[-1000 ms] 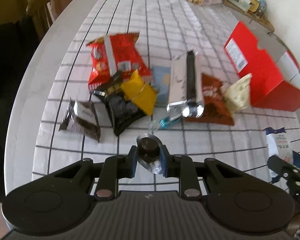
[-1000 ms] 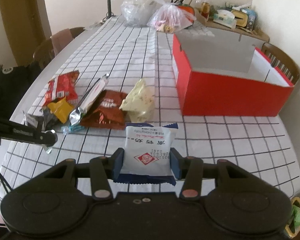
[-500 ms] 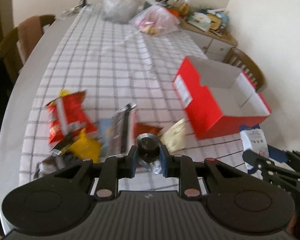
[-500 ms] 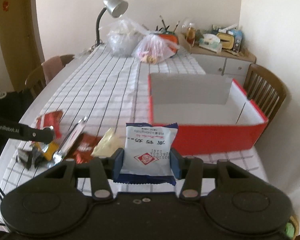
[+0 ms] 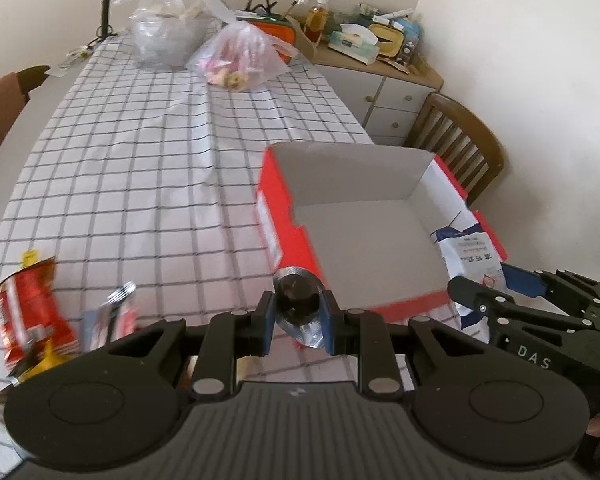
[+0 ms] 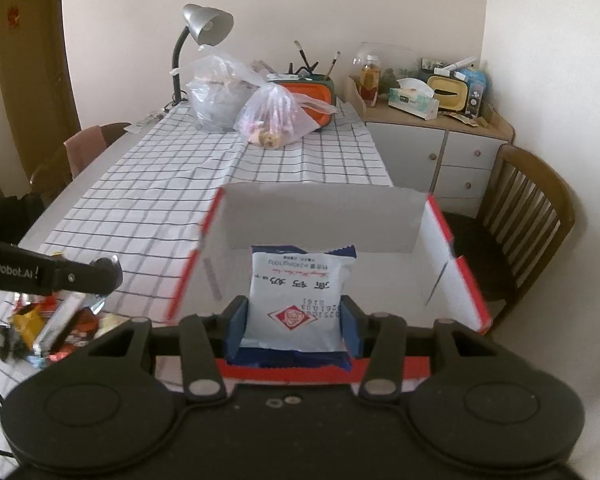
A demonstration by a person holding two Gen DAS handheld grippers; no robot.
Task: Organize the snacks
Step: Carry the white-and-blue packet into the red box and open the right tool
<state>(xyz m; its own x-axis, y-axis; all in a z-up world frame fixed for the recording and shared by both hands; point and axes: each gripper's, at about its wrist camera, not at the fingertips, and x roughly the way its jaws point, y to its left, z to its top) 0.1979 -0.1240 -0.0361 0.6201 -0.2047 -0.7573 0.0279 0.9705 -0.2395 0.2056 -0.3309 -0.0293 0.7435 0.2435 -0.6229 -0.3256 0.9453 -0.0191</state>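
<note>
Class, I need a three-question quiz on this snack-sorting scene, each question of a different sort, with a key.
1. True or false: the open red cardboard box already holds several snacks.
2. Which gripper is shut on the white and blue snack packet? A) left gripper B) right gripper C) neither
3. Fill in: the left gripper is shut on a small ____ foil-wrapped snack.

Key:
1. False: the inside that shows is bare.
2. B
3. Silver.
</note>
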